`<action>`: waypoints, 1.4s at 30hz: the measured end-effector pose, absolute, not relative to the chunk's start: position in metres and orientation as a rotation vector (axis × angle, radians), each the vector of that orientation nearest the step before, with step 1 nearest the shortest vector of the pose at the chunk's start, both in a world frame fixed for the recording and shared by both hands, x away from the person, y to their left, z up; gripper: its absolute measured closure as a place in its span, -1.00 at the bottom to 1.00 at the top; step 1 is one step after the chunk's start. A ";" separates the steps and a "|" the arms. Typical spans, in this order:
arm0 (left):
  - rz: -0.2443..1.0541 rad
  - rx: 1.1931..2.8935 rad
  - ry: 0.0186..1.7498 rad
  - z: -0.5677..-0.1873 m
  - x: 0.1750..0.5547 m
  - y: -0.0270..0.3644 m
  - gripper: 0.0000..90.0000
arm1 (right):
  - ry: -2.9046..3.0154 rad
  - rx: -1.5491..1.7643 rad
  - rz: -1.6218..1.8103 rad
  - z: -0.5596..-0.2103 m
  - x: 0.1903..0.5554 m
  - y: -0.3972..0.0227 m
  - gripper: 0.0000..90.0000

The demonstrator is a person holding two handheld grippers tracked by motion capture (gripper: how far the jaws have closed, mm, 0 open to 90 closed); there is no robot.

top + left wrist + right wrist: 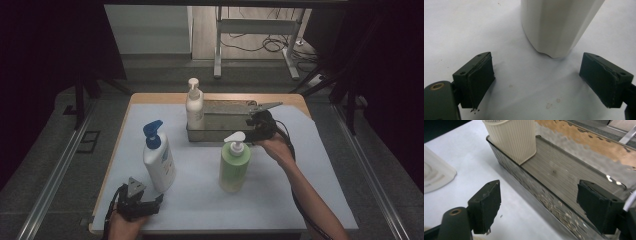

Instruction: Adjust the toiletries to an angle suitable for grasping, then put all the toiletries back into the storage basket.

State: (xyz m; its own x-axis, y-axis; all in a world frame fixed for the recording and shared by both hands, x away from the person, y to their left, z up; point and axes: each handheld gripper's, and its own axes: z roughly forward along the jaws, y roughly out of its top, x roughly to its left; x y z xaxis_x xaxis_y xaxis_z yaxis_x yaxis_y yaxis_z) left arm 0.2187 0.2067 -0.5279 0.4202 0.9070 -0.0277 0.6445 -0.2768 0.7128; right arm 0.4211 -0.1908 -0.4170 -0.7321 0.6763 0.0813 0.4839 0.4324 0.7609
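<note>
White sheeting covers the wooden table (150, 98), on which a hammered metal tray (220, 131) is set toward the far edge with a ribbed cream pump bottle (194, 106) standing upright in its left end. Just above the tray's near right rim the right gripper (256, 131) is held with its jaws spread wide and nothing between them, and a green pump bottle (233, 162) is seen just beside that hand. At the near left corner the left gripper (151, 202) is rested low with jaws likewise parted and empty, pointed at the base of a white bottle with a blue pump (158, 156), close to it but apart.
</note>
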 end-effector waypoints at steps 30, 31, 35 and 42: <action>0.518 2.021 1.311 -0.528 0.219 0.206 -0.73 | 2.444 0.959 1.123 -0.426 0.362 -0.233 -0.69; 0.519 2.021 1.311 -0.528 0.219 0.206 -0.73 | 2.446 0.961 1.126 -0.426 0.360 -0.234 -0.69; 0.518 2.021 1.311 -0.528 0.219 0.206 -0.73 | 2.455 0.954 1.116 -0.427 0.352 -0.235 -0.69; 0.518 2.021 1.311 -0.528 0.219 0.206 -0.73 | 2.465 0.939 1.108 -0.430 0.339 -0.237 -0.70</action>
